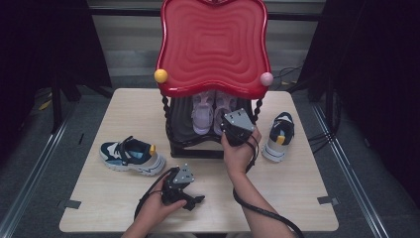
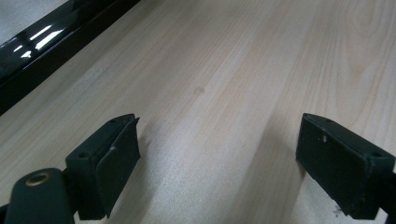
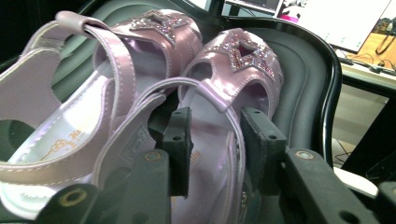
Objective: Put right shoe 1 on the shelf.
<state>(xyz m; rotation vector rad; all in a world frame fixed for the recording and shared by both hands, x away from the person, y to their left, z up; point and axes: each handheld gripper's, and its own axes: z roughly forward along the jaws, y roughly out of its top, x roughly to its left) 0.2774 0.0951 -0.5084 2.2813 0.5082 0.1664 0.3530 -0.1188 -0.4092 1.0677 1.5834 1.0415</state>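
Two lilac sandals with glittery stars stand side by side on the black lower shelf [image 3: 308, 79] of a small rack. My right gripper [image 3: 215, 116] reaches into the right sandal [image 3: 233, 60]. One jaw is over its insole and the other outside its side rim, with a narrow gap between them. The left sandal [image 3: 70, 116] lies beside it. From above, my right gripper [image 1: 232, 125] sits at the shelf front by the sandals [image 1: 203, 111]. My left gripper [image 1: 194, 200] rests low over the bare table [image 2: 224, 70], near the front edge. It is wide open and holds nothing.
The rack's wavy red top [image 1: 213, 44], with a yellow ball [image 1: 160, 76] and a pink ball [image 1: 266, 79] at its corners, overhangs the shelf. A navy and white sneaker [image 1: 131, 156] lies left of the rack. Its mate [image 1: 280, 135] lies to the right.
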